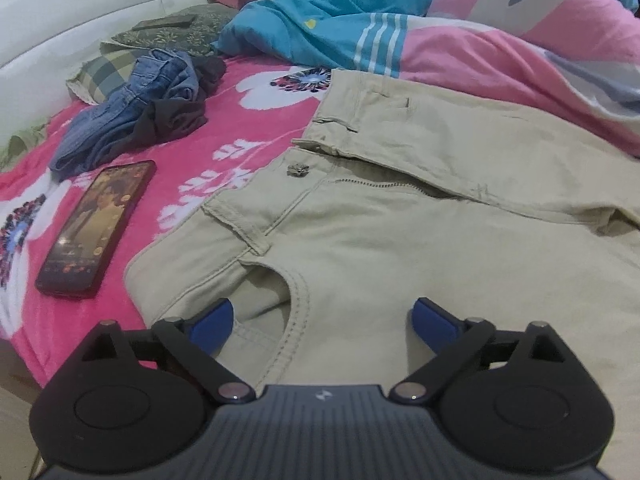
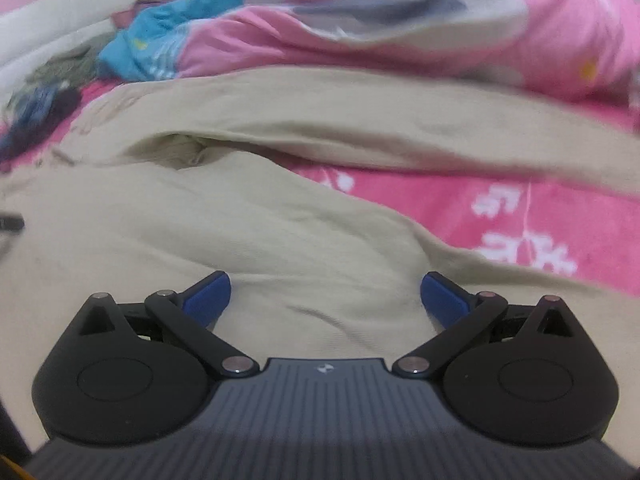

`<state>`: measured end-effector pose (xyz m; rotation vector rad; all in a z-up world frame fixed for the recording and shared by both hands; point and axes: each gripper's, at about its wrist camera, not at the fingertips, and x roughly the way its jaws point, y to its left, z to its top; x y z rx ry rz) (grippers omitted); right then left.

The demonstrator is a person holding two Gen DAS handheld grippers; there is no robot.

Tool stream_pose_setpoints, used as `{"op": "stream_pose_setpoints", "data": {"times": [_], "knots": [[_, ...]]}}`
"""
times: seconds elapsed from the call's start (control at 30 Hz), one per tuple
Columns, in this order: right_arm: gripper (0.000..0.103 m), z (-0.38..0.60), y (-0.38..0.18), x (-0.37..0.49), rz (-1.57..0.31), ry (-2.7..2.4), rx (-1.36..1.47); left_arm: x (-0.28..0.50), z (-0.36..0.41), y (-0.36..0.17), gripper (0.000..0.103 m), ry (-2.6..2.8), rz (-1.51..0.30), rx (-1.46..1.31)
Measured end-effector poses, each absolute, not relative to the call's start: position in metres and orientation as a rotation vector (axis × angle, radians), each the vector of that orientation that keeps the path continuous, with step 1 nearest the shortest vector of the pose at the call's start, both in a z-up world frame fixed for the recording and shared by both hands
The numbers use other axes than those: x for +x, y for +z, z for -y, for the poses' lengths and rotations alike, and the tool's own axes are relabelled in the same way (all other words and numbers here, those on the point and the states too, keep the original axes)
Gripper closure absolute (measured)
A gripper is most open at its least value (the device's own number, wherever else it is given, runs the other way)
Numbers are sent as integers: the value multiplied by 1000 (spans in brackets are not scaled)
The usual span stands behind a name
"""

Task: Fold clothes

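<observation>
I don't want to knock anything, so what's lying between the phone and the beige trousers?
Nothing: in the left wrist view, only bare pink floral blanket separates the phone from the beige trousers. The crumpled jeans lie farther back.

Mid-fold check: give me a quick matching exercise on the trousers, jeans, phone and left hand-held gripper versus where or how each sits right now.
Things:
1. beige trousers
2. blue jeans
3. phone
4. left hand-held gripper

States:
A. crumpled in a heap near the pillows
B. lying screen up on the pink blanket, left of the trousers
C. jaws open, over the front pocket
D. spread flat, fly unzipped

Pairs: 1-D, 2-A, 3-B, 4-C
</observation>
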<state>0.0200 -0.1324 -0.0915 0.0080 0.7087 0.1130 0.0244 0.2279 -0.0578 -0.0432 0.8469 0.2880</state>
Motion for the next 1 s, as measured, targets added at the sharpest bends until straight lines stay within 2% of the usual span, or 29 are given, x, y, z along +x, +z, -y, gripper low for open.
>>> {"op": "stream_pose_setpoints", "data": {"times": [0.13,0.23,0.43,1.0], "knots": [[1,142,-70,12,-716,154,132,25,-226,-58,2,307,-855,-35],[1,134,-64,-1,-692,193,78,26,-225,-57,2,315,-859,-29],[1,121,-95,-9,-680,202,-51,27,-222,-58,0,331,-861,-7],[1,123,-98,-9,-651,207,-31,28,-207,-54,0,391,-871,65]]}}
